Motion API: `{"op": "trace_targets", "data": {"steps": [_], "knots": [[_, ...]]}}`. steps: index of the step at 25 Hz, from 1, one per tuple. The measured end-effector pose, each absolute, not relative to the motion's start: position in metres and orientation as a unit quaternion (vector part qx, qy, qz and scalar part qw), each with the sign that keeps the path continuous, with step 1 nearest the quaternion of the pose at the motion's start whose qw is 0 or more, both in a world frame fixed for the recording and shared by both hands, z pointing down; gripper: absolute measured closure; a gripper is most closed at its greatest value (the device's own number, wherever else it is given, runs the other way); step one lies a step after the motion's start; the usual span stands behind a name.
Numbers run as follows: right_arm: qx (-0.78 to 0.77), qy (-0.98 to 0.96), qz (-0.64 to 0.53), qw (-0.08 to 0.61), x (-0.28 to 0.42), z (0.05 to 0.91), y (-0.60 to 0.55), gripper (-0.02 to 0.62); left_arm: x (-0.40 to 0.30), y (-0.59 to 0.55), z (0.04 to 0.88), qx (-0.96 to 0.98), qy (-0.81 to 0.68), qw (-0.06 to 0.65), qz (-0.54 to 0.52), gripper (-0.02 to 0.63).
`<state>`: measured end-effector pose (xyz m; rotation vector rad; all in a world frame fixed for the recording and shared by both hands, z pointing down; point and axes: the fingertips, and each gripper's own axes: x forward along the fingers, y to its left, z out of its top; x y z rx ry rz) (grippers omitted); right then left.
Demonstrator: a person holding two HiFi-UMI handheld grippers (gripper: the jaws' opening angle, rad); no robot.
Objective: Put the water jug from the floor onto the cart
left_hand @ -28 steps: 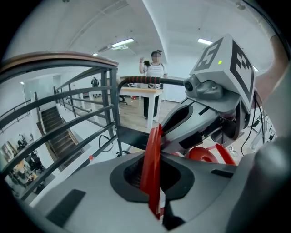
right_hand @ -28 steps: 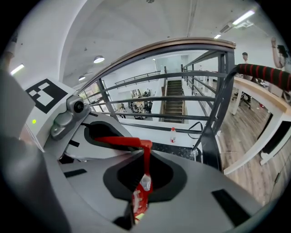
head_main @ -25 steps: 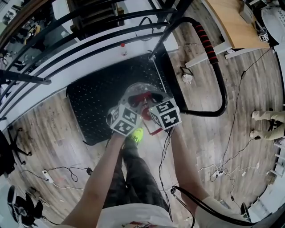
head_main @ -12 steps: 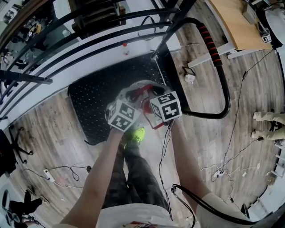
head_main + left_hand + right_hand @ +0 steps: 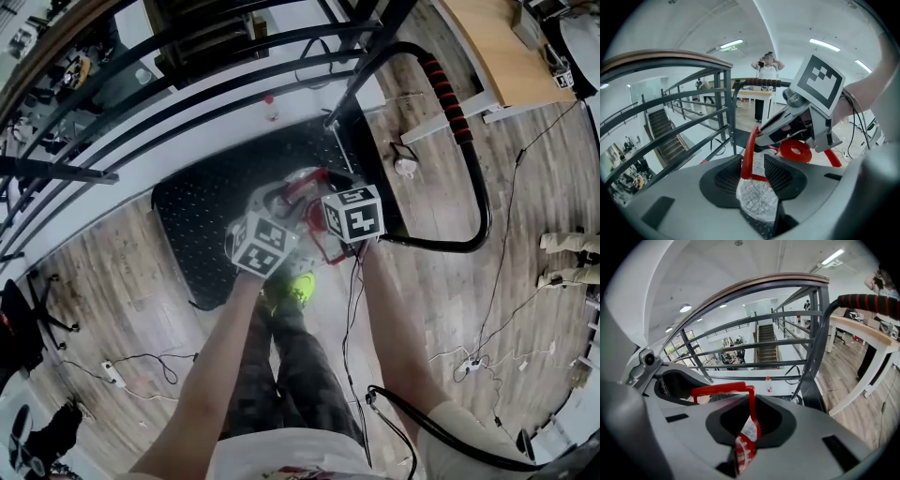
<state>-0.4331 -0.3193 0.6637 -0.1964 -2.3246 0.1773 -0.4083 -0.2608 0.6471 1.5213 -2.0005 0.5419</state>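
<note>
The clear water jug (image 5: 286, 192) with a red cap (image 5: 795, 151) and red handle (image 5: 748, 150) appears to rest near the front edge of the cart's black studded deck (image 5: 202, 225). My left gripper (image 5: 279, 216) is at the jug's near left. Its jaws have just been opening, and in the left gripper view (image 5: 752, 166) the pads stand apart with the handle between them. My right gripper (image 5: 314, 204) is shut on the red handle (image 5: 751, 420) from the near right. The jug's body (image 5: 757, 199) is mostly hidden by the grippers.
The cart's push bar with red grips (image 5: 445, 94) curves round the right. A black railing (image 5: 187, 94) runs just beyond the cart, with a small red-capped bottle (image 5: 271, 108) at its foot. My green shoe (image 5: 298, 286) is by the deck's edge. Cables cross the wood floor; someone's legs (image 5: 572, 258) stand far right.
Both grippers and the jug have shifted a little farther over the cart's deck. The right gripper's marker cube has rolled slightly.
</note>
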Motion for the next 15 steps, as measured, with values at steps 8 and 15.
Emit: {"op": "trace_targets", "data": {"steps": [8,15], "knots": [[-0.044,-0.922,0.087,0.374,-0.439,0.658,-0.333,0.466,-0.418,-0.258,0.638,0.573,-0.742,0.281,0.205,0.476],[-0.023,-0.929,0.09,0.359,-0.432,0.64,-0.333,0.466,-0.419,-0.251,0.627,0.58,-0.736,0.278,0.211,0.476]]}}
